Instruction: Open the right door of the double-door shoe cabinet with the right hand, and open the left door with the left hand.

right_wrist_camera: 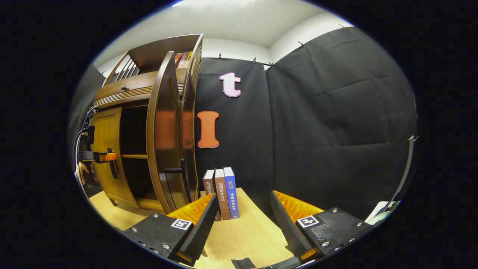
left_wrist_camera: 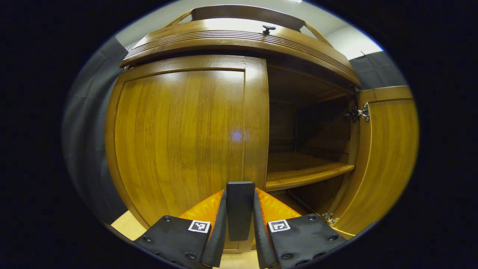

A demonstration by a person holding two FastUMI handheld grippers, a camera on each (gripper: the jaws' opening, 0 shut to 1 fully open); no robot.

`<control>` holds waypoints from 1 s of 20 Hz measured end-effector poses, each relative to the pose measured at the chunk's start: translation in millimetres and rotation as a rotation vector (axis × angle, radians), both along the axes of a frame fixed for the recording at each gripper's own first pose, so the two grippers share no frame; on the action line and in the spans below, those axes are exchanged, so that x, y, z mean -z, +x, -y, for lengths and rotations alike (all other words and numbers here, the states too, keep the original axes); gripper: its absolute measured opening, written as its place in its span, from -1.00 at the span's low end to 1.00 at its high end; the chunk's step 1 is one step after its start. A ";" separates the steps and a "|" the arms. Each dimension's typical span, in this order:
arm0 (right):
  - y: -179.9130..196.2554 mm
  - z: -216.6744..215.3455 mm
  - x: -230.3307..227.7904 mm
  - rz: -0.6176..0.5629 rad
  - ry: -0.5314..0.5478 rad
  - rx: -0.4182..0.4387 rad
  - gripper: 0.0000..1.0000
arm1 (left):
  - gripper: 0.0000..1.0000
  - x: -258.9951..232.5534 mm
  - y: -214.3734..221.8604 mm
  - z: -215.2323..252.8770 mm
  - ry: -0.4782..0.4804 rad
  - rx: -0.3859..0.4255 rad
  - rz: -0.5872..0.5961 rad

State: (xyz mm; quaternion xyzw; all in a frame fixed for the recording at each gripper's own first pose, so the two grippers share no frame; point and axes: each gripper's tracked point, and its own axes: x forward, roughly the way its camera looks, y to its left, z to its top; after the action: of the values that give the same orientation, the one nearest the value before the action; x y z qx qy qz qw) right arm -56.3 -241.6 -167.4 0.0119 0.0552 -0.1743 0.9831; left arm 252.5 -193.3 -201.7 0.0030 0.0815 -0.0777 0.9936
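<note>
One door left: my left fingers (left_wrist_camera: 240, 209) pinch the shut left door's (left_wrist_camera: 179, 142) handle (left_wrist_camera: 240, 209), right fingers (right_wrist_camera: 242, 216) spread idle; an off-arc pull could slip the grip.

Right door (right_wrist_camera: 164, 130) swung wide, edge-on, blocking the way toward the books (right_wrist_camera: 221, 192) | opening behind it free above and below the shelf (left_wrist_camera: 304, 172) | left door (left_wrist_camera: 179, 142) closed, barring that half; left gripper (left_wrist_camera: 240, 203) pinches its handle (left_wrist_camera: 239, 209) | bare tabletop (right_wrist_camera: 246, 235) free between right gripper (right_wrist_camera: 244, 216) fingers.
</note>
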 end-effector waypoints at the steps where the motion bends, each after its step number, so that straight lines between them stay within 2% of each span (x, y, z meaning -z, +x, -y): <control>1: -0.4 -0.8 0.8 0.000 0.002 -0.002 0.94 | -0.14 -0.6 -0.1 0.3 -0.003 0.007 0.007; 4: -2.9 -4.0 -3.1 0.000 0.007 -0.007 0.96 | -0.23 0.9 -1.2 -0.1 -0.015 0.043 0.010; 7: -6.7 -9.7 -10.6 0.006 -0.002 -0.012 0.94 | -0.40 -1.3 -16.2 -2.2 -0.014 0.066 -0.004; 8: -7.1 -12.4 -12.1 0.008 -0.007 -0.015 0.94 | -0.34 -2.7 -23.2 -3.1 -0.001 0.077 0.008; 11: -12.2 -21.6 -20.2 0.012 -0.018 -0.019 0.94 | -0.40 -6.3 -41.3 -7.7 -0.019 0.102 -0.001; 15: -19.4 -35.7 -31.9 0.016 -0.045 -0.025 0.96 | -0.36 -10.1 -61.0 -14.5 -0.030 0.136 -0.007; 20: -24.7 -53.8 -44.0 0.030 -0.052 -0.039 0.94 | -0.40 -13.8 -84.9 -26.0 -0.032 0.161 -0.023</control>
State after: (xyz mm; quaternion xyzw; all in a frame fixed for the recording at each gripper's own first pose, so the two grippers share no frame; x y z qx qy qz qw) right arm -81.0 -187.8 -123.4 -0.0123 0.0362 -0.1564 0.9869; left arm 167.6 -167.3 -187.9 -0.0073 0.0913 -0.1587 0.9831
